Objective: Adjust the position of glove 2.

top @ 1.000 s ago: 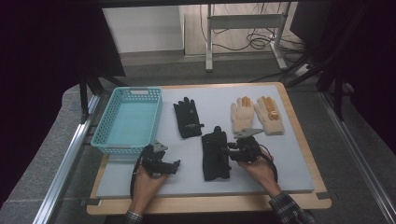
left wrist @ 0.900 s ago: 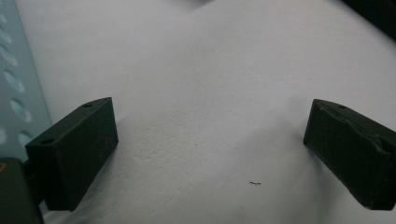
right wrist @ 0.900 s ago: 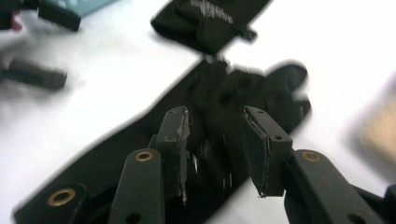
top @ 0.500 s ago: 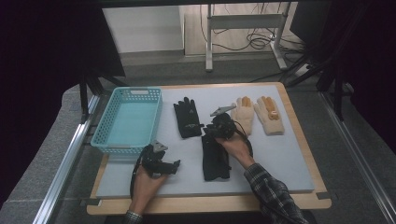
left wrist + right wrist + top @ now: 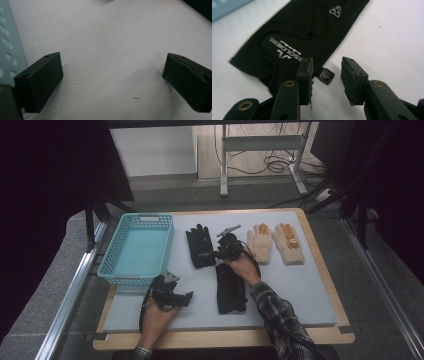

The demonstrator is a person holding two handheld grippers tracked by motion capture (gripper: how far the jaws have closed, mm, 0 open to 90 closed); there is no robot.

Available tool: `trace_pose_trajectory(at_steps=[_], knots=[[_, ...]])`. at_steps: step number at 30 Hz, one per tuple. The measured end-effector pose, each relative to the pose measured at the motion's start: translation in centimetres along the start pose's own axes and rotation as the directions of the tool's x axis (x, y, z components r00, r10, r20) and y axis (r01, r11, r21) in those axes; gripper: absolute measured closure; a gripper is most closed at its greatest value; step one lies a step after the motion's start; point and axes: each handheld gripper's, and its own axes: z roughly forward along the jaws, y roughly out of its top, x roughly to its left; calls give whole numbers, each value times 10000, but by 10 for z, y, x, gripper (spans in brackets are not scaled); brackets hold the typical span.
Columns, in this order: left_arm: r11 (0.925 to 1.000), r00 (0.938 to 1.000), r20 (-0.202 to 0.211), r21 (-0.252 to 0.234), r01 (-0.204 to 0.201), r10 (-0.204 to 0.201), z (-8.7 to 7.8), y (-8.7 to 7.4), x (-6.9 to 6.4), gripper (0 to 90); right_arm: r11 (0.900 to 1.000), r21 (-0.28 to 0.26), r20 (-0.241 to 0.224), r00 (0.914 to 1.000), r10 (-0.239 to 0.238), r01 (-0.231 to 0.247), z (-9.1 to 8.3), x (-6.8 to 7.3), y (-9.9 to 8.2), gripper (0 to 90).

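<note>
A black glove (image 5: 199,246) with a silver logo (image 5: 287,48) lies flat on the grey mat (image 5: 295,290). My right gripper (image 5: 209,254) hovers at the glove's cuff edge. Its jaws have just been opening, and the right gripper (image 5: 327,75) now stands open, with the glove's small black tab (image 5: 327,75) lying loose between the pads. A second black glove (image 5: 231,289) lies nearer, under my right forearm. Two beige gloves (image 5: 261,242) (image 5: 289,242) rest at the right. My left gripper (image 5: 186,297) (image 5: 112,77) rests open over bare mat, holding nothing.
A light blue basket (image 5: 111,265) stands on the mat's left side, and its perforated wall (image 5: 7,50) is close beside my left gripper. The wooden table edge (image 5: 225,340) runs along the front. A metal rail (image 5: 70,295) lies left of the table.
My right gripper moved away from the near black glove, up and left to the far black glove's cuff. The left gripper has stayed put.
</note>
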Motion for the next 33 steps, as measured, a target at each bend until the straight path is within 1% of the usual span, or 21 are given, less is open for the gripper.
trace_pose_trajectory(at_steps=[2, 3, 5, 6, 7, 9, 11, 15, 20, 22, 25, 26, 27, 28, 29, 30, 31, 32, 33], knots=[[10000, 10000, 1, -6, 7, -7, 0, 0, 0, 33, 9998, 183, -71, 9999, -98, 99, 5, -1, 0, 599], [10000, 10000, -1, 1, -3, 3, 0, 0, 0, 33, 9998, 155, -152, 9998, -88, 90, 6, -2, 0, 603], [10000, 10000, -2, -1, 0, 0, 0, 0, 0, 33, 9998, 140, -277, 9996, -111, 115, 7, -3, 1, 663], [10000, 10000, -3, -1, -3, 3, 0, 0, 0, 33, 9998, 139, -462, 9988, -142, 149, 7, -3, 1, 699], [10000, 10000, -3, 2, -4, 4, 0, 0, 0, 33, 9998, 167, -612, 9981, 75, -65, 7, -3, 0, 735], [10000, 10000, -3, 2, -5, 5, 0, 0, 0, 33, 9994, 151, -680, 9971, 332, -322, 7, -4, 0, 741], [10000, 10000, -4, 1, -3, 3, 0, 0, 0, 33, 9991, 161, -709, 9967, 390, -380, 7, -5, 0, 744], [10000, 10000, -2, 4, -3, 3, 0, 0, 0, 33, 9994, 233, -509, 9984, 252, -241, 6, -1, 1, 745], [9999, 10000, -8, 80, -88, 88, 0, 0, 1, 33, 9995, 199, -625, 9977, 251, -239, 0, 2, 1, 746], [9999, 10000, -9, 78, -85, 85, 0, 0, 1, 33, 9996, 129, -823, 9962, 273, -264, -4, 5, 1, 745], [9999, 10000, -10, 81, -86, 86, 0, 0, 1, 33, 9999, 85, -1144, 9934, 80, -71, -11, 15, -1, 745], [9999, 10000, -11, 80, -86, 86, 0, 0, 1, 33, 10000, 80, -1424, 9898, -3, 14, -13, 21, -2, 745], [9999, 10000, -12, 78, -84, 84, 0, 0, 0, 33, 9998, 181, -1730, 9849, -62, 94, -15, 27, -3, 742], [9999, 10000, -6, 73, -79, 79, 0, 0, 0, 33, 9995, 236, -1740, 9846, -180, 224, -17, 31, -3, 737], [9999, 10000, -11, 76, -82, 82, 0, 0, 0, 33, 9993, 163, -1643, 9860, -294, 325, -18, 34, -3, 733], [9999, 10000, -15, 94, -90, 90, -1, 0, 0, 33, 9995, 67, -1614, 9865, -293, 308, -19, 35, -2, 711], [9999, 10000, -15, 91, -89, 89, -1, 0, 0, 33, 9999, -29, -1650, 9862, -157, 154, -18, 34, -1, 664], [9999, 10000, -11, 76, -87, 87, 0, 0, 1, 33, 9999, -130, -1585, 9873, -31, 10, -17, 32, 1, 617], [9999, 10000, -8, 76, -79, 79, 0, 0, 1, 33, 9998, -195, -1378, 9905, -27, 0, -16, 32, 3, 571]])
